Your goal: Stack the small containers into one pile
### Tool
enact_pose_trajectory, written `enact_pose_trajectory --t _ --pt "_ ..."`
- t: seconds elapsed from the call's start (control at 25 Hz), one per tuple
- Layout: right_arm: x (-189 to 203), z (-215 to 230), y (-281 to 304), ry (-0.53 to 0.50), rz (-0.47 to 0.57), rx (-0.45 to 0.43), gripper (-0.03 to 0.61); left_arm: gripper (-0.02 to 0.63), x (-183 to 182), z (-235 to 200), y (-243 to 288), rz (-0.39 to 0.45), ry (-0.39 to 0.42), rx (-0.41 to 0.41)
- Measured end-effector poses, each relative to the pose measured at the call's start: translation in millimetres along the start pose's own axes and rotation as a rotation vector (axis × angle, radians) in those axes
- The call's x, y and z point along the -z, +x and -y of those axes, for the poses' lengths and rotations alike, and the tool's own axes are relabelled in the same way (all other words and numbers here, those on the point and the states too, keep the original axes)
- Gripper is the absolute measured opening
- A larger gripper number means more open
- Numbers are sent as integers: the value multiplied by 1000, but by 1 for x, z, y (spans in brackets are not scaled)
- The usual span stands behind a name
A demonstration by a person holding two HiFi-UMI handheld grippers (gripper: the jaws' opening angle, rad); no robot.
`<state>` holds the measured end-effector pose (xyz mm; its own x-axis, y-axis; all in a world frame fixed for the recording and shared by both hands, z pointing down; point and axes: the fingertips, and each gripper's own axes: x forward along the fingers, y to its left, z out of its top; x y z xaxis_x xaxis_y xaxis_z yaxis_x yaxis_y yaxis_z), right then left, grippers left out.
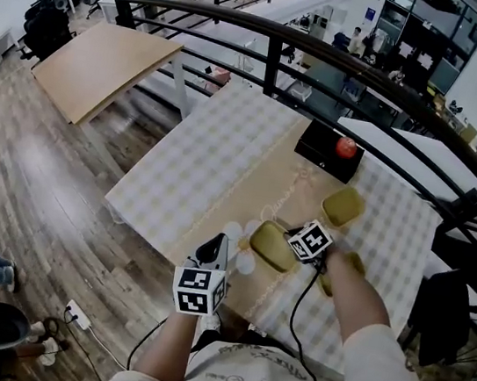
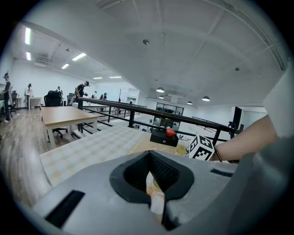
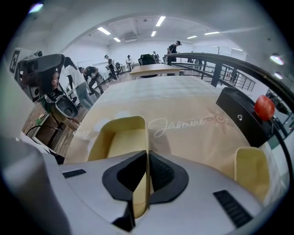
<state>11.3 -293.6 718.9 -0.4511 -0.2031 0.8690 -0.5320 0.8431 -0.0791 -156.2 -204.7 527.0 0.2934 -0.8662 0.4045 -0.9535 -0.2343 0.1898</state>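
None of the stacking is done yet: the right gripper (image 3: 147, 158) pinches the wall of one yellow container (image 3: 120, 137) at the head view's lower centre, a second container (image 1: 343, 206) sits apart to its upper right, and the left gripper (image 2: 149, 165) hangs closed and empty at lower left. Both containers are over a checked cloth (image 1: 188, 169) with a tan runner (image 1: 262, 184), beside a black railing (image 1: 271, 35) in an open office.

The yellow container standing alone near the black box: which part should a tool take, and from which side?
Probably one upright side wall of that yellow container, at the rim, coming from above with one jaw inside and one outside. It stands open side up with thin walls, and the black box sits apart behind it.
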Motion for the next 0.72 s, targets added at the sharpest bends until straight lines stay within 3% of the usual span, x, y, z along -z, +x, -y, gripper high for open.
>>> enact_pose_trajectory --t 0.08,0.2,0.36,0.44,0.48,0.52,0.72 --pt "-1 3 0 16 4 19 15 5 -1 1 1 0 2 4" --pt "-5 8 -7 30 28 46 119 5 -2 4 4 -2 8 15" --pt "-15 18 -31 62 129 118 127 5 -8 11 11 8 24 40" --pt "-19 26 -50 99 192 186 92 5 -12 16 15 13 31 56" --pt "-20 29 -60 117 217 225 20 5 -14 19 17 16 34 66" --pt "-21 31 -71 133 242 262 3 5 -16 22 19 19 38 76" --pt "-29 30 -132 249 437 438 2 5 -30 42 25 46 61 136"
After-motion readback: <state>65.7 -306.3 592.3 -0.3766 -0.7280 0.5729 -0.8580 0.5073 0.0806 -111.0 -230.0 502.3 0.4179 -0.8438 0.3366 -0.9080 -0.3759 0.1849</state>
